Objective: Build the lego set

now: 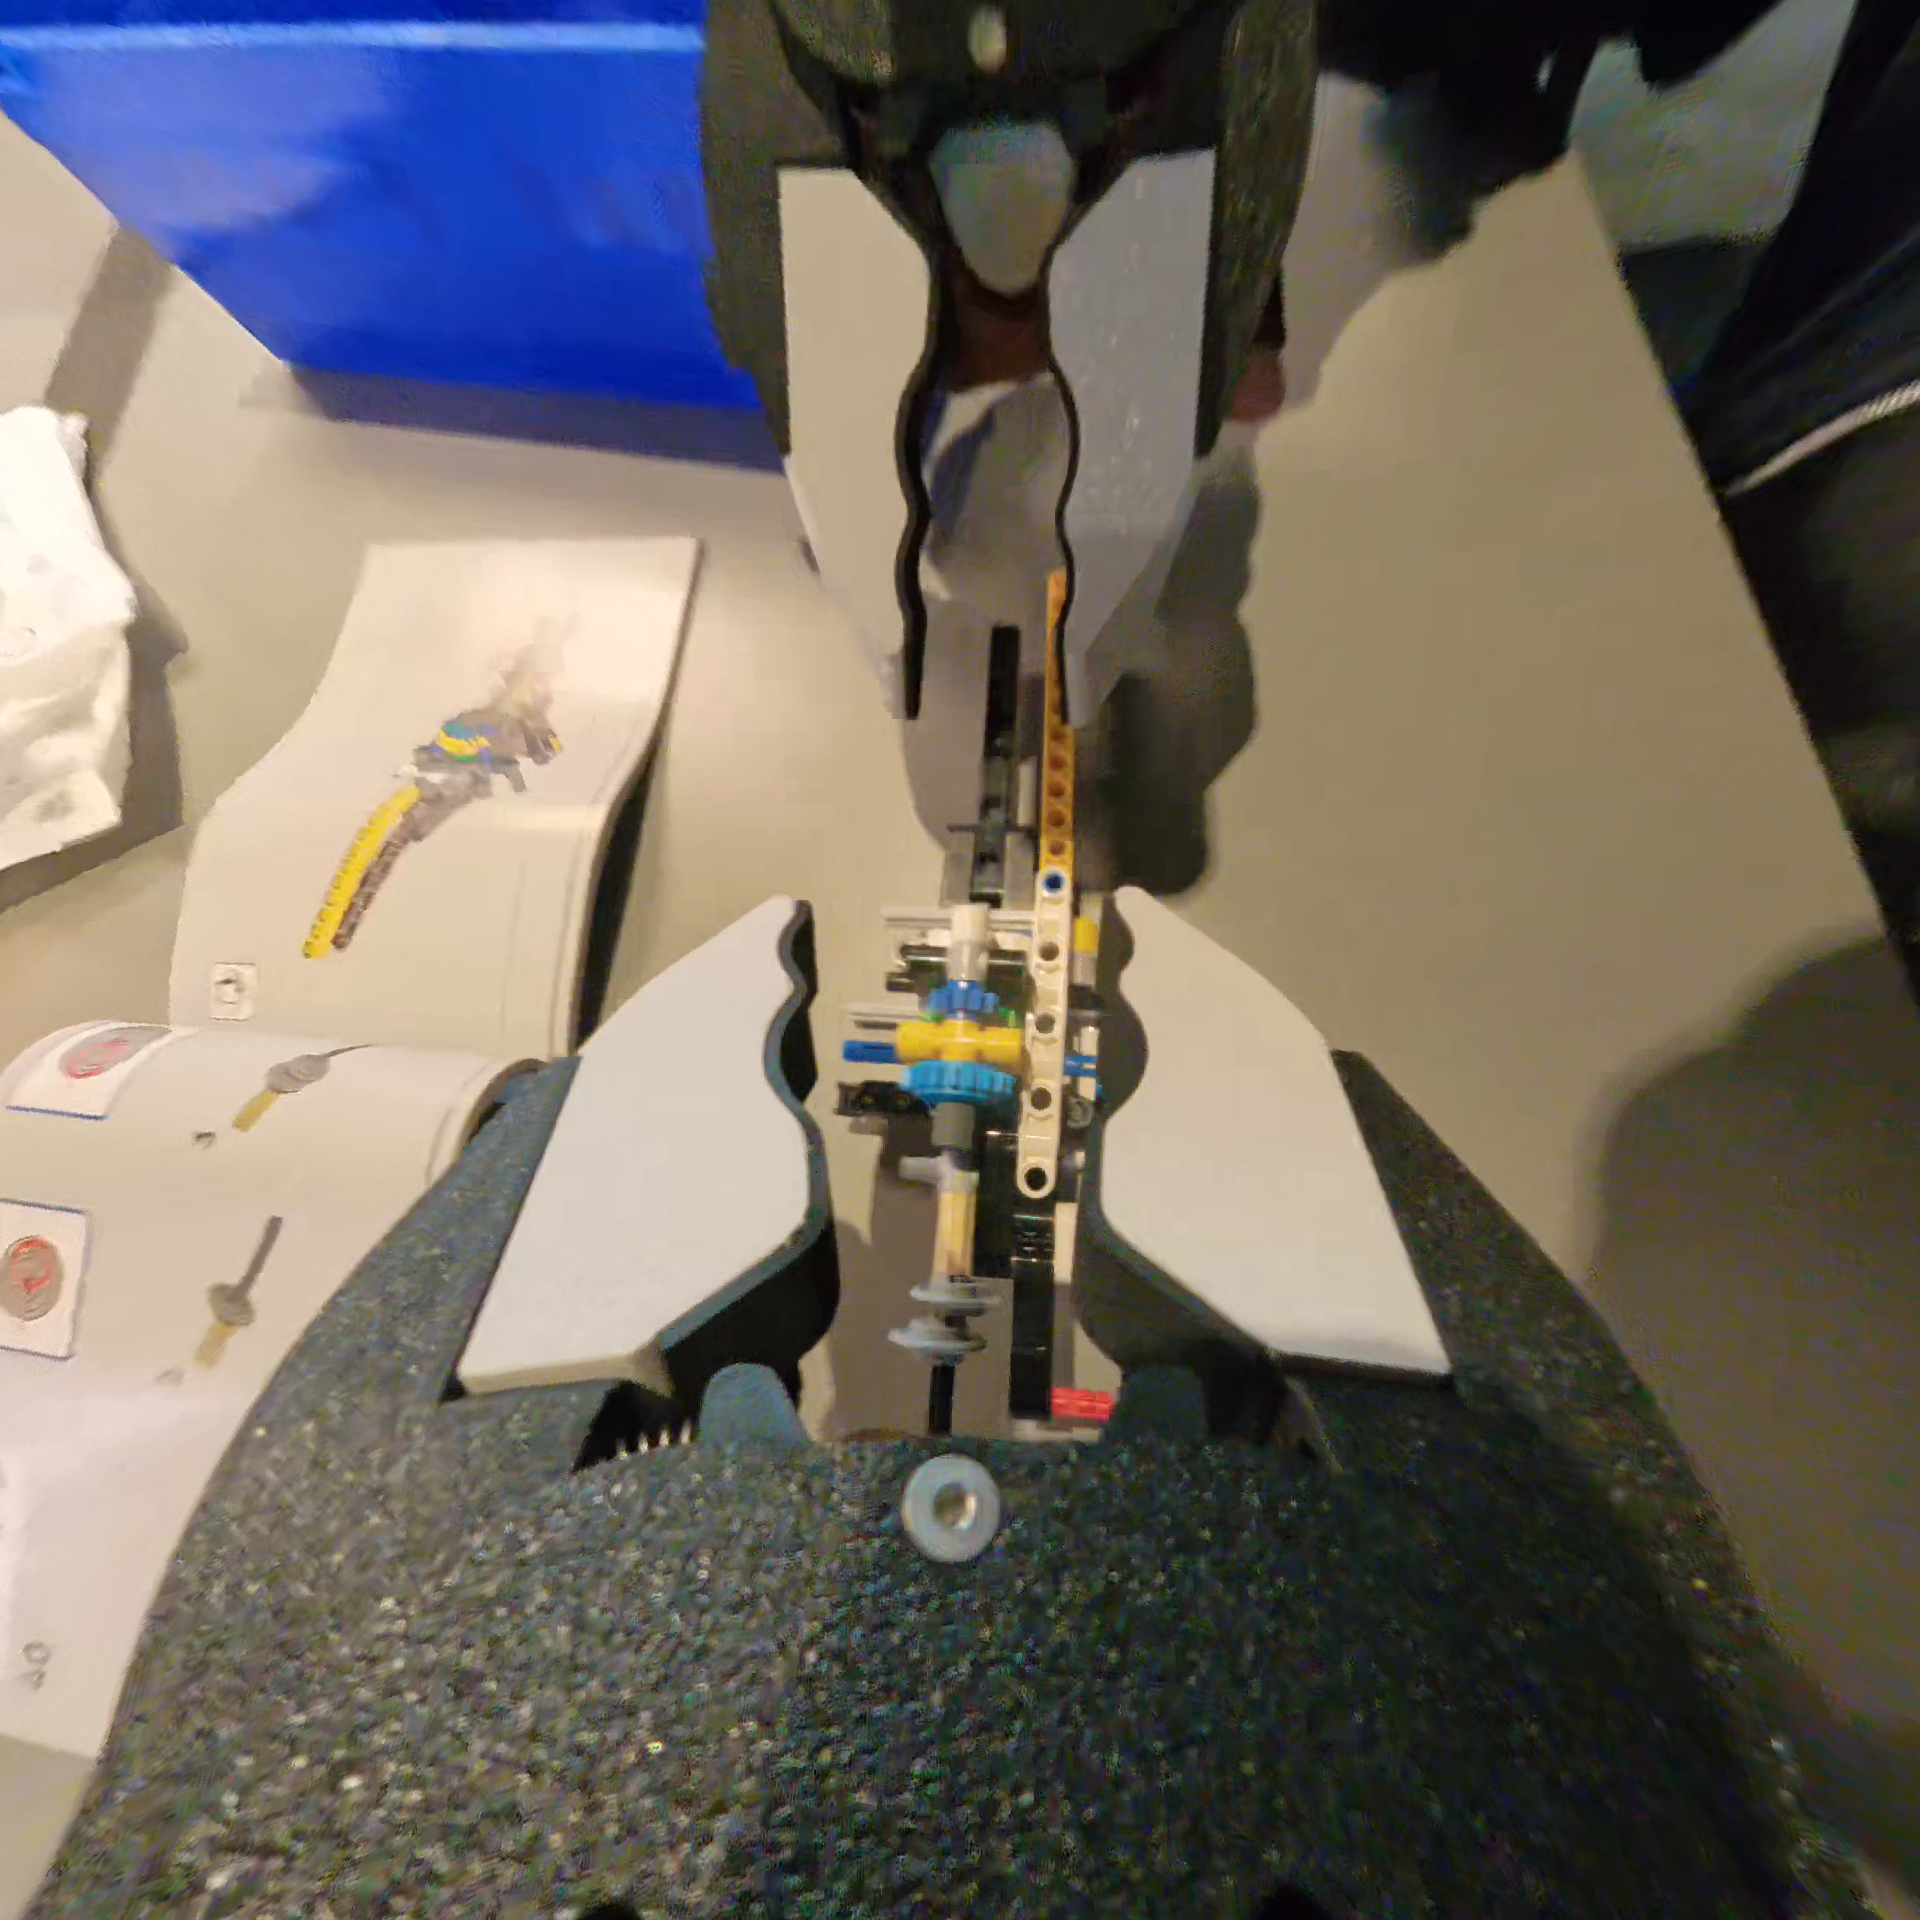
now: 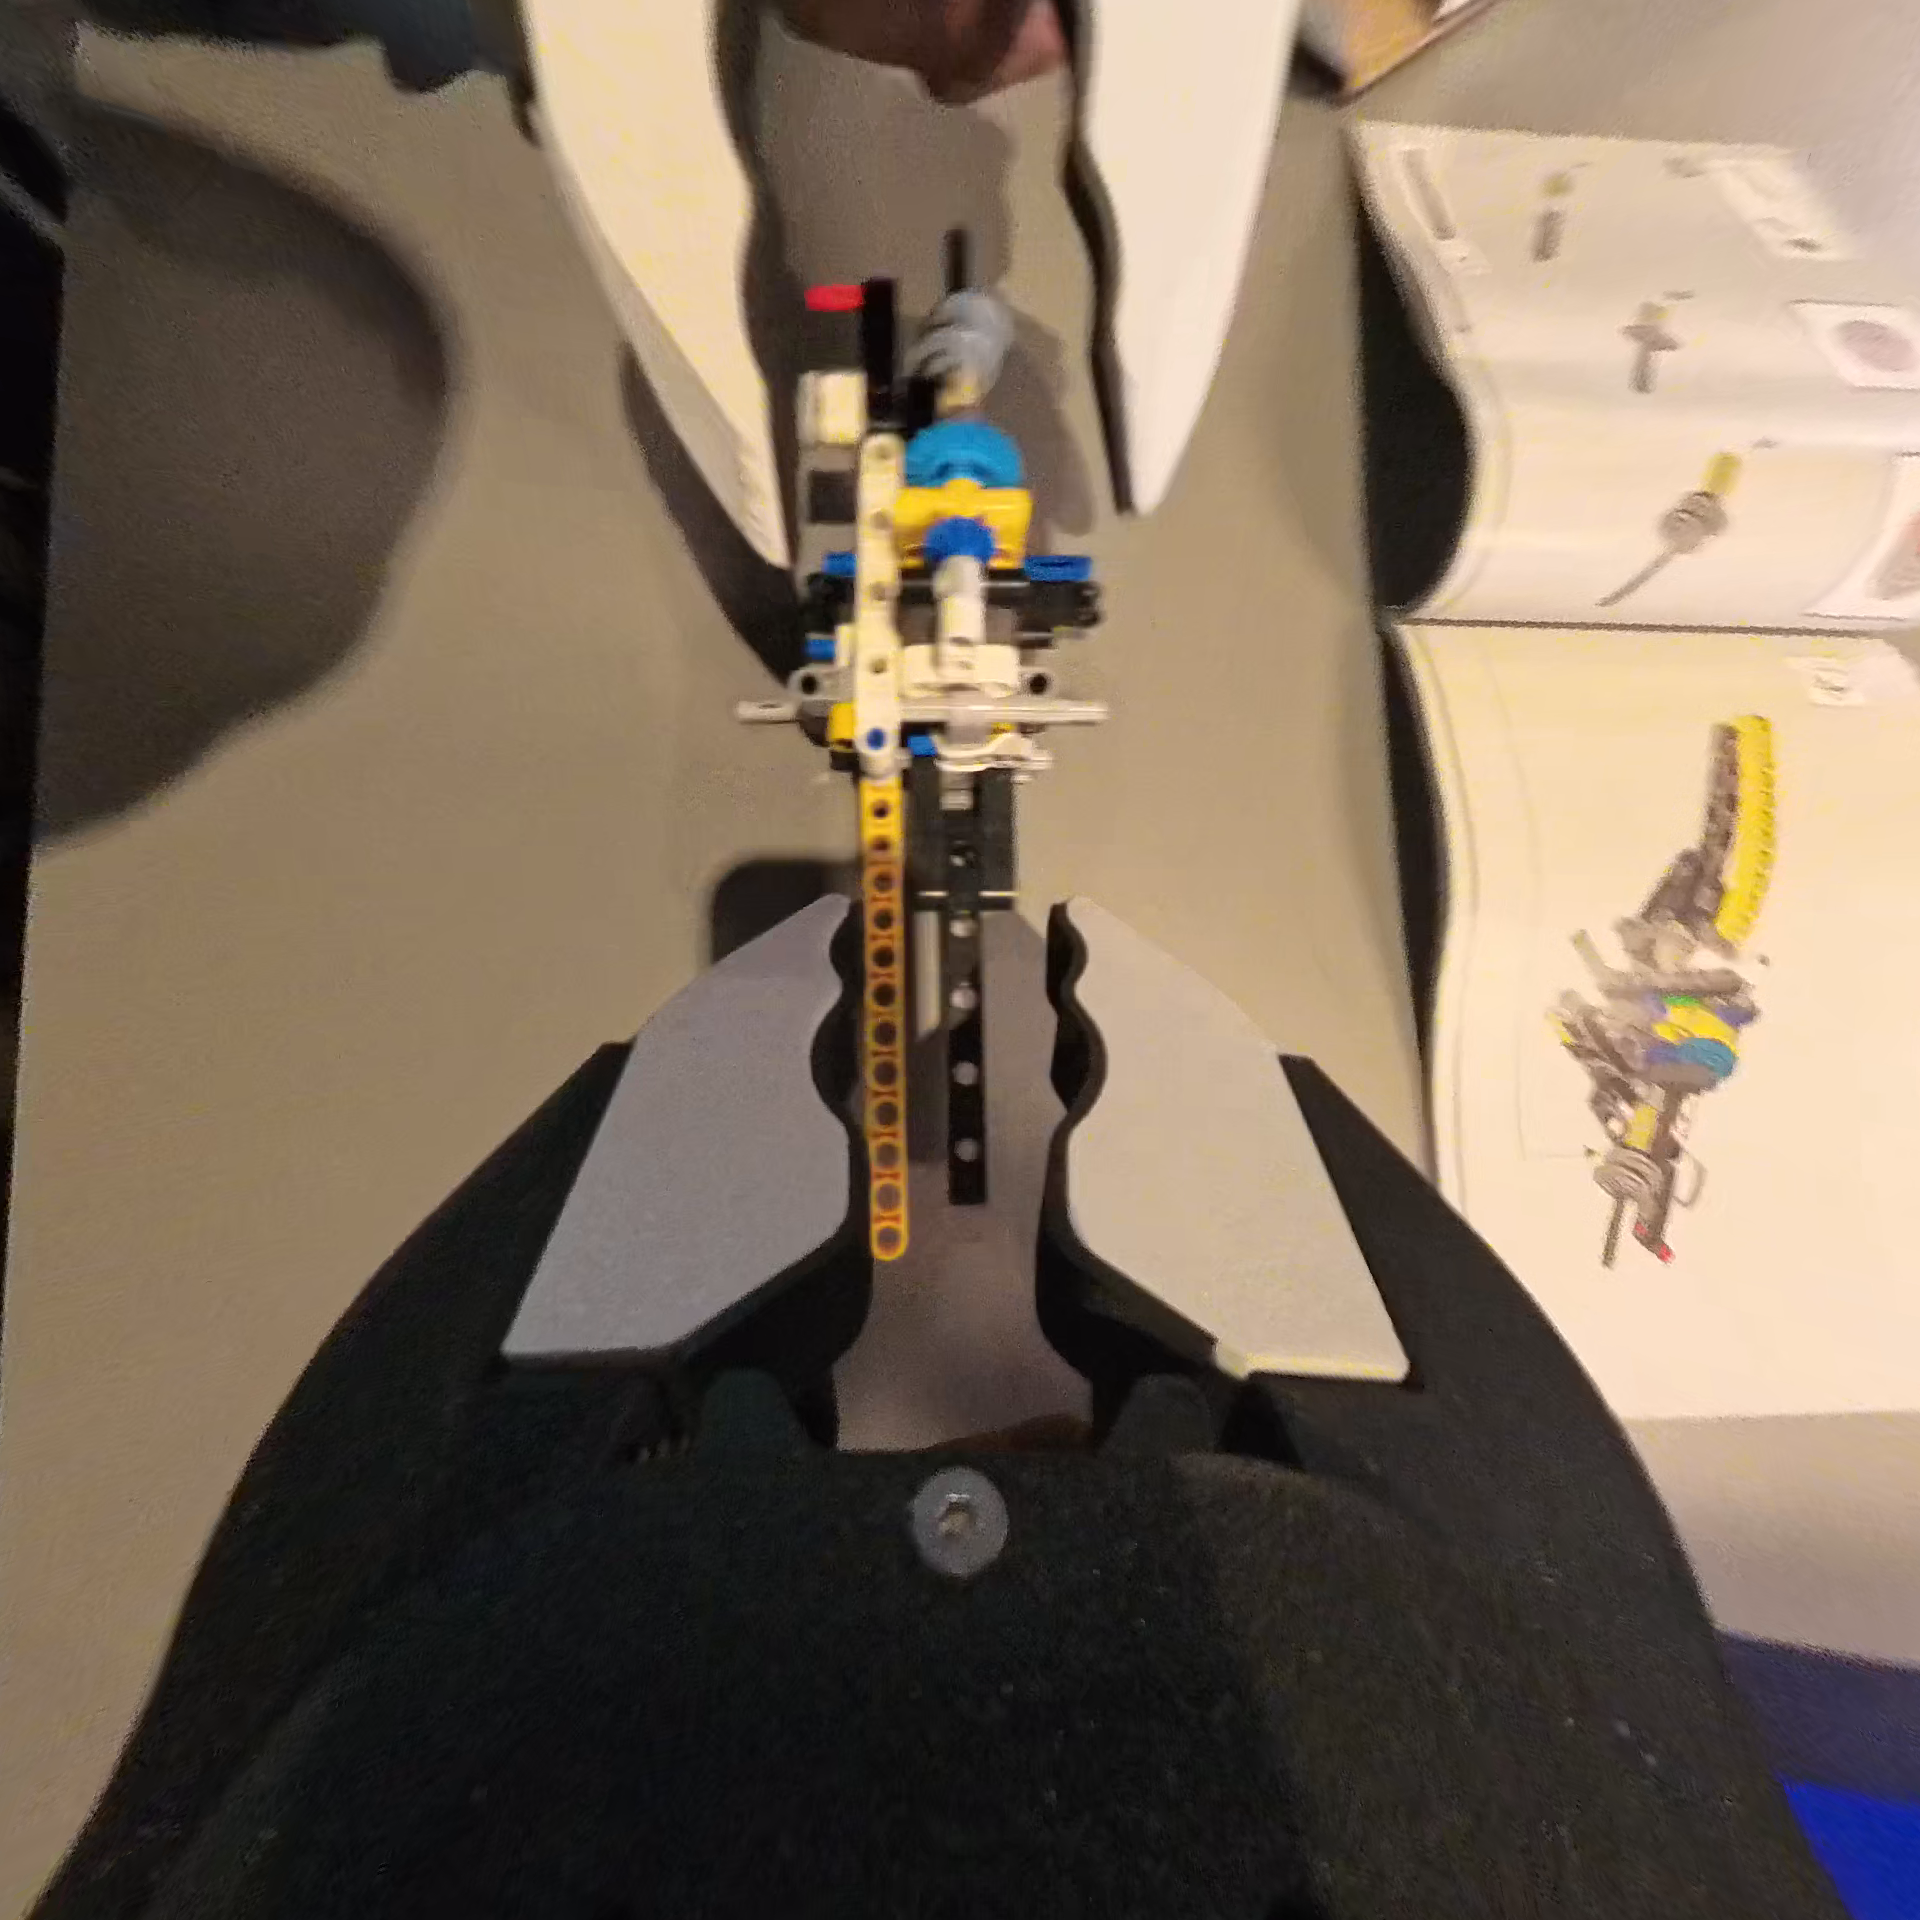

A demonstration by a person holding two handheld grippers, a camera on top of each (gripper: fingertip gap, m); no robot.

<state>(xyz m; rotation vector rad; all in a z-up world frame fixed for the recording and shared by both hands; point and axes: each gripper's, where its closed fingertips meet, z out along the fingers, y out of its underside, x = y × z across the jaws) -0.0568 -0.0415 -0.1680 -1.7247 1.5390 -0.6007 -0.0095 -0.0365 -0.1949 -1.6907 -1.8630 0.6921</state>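
A partly built lego model [image 1: 971, 1049] lies lengthwise on the grey table, with blue gears, a yellow hub, a white beam, a long orange beam [image 1: 1058, 769] and black beams. My left gripper [image 1: 961, 904] straddles its geared end, jaws partly open with a small gap on each side. My right gripper [image 1: 1003, 712] comes in from the opposite end. In the right wrist view the right gripper [image 2: 951, 904] straddles the orange beam [image 2: 885, 1039] and a black beam [image 2: 966, 1091]; the orange beam lies against the left finger. The left gripper [image 2: 951, 530] flanks the model [image 2: 935, 623] farther off.
An open instruction booklet [image 1: 416, 831] lies left of the model; it also shows in the right wrist view [image 2: 1662, 935]. A blue bin [image 1: 416, 208] stands at the back left. A crumpled white bag [image 1: 52, 623] lies at the far left. A person's dark sleeve [image 1: 1818, 520] is at the right. Tip to tip, the grippers are about 6 cm apart.
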